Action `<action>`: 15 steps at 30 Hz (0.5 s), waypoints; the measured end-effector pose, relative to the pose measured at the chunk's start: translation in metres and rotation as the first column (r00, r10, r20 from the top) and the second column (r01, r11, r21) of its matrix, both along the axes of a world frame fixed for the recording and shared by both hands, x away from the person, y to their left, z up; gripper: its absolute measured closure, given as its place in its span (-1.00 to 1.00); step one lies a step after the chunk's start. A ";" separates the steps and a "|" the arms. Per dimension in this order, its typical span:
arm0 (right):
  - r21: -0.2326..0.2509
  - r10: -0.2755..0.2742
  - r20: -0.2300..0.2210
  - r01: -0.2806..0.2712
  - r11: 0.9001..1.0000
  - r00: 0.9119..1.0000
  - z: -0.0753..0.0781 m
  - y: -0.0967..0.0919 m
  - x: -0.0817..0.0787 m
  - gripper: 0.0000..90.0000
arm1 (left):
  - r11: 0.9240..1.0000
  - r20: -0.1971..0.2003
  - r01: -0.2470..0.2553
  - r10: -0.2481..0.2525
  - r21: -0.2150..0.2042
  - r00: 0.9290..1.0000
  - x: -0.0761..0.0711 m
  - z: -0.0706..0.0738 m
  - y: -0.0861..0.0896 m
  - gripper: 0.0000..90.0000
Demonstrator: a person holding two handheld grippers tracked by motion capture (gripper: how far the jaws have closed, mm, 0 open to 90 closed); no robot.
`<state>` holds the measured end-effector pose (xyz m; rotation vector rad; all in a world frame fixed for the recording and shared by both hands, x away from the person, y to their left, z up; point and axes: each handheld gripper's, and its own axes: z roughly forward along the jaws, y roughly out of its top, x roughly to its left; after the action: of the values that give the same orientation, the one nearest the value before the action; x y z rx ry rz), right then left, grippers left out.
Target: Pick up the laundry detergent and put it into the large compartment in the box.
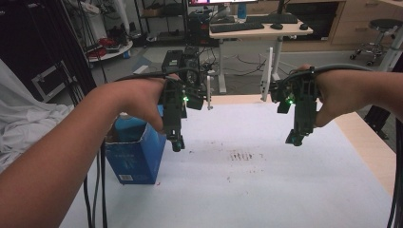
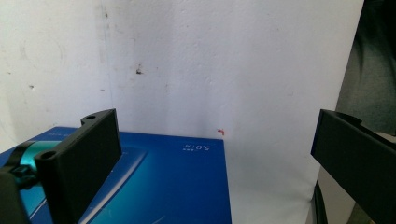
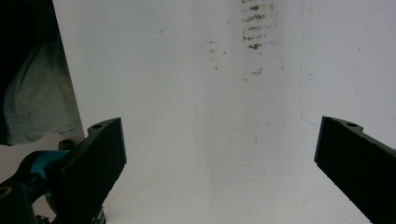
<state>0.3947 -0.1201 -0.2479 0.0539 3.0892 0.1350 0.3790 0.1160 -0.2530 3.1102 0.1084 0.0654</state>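
Claws (image 1: 177,142) (image 1: 295,137) are both hanging released; we are hovering the left one beside the blue box (image 1: 135,156), aiming to straddle its walls squarely over the worktop (image 1: 266,190).

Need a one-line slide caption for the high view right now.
Both hand-held grippers, left gripper and right gripper, hover open above the white table, the left beside a blue box.
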 end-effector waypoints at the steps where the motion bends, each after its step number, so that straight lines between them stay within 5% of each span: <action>1: 0.002 0.002 0.004 -0.002 1.000 1.000 0.001 0.001 0.000 -0.97 | 1.000 -0.003 -0.003 0.003 0.002 1.000 0.000 -0.001 0.000 -0.96; 15: 0.001 0.017 0.003 -0.017 1.000 1.000 0.003 0.005 0.004 -0.97 | 1.000 -0.013 -0.022 0.022 -0.003 1.000 0.002 -0.009 0.005 -0.96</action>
<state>0.3984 -0.1155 -0.2454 0.0281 3.0870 0.1372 0.3811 0.1212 -0.2615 3.1069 0.1424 0.0462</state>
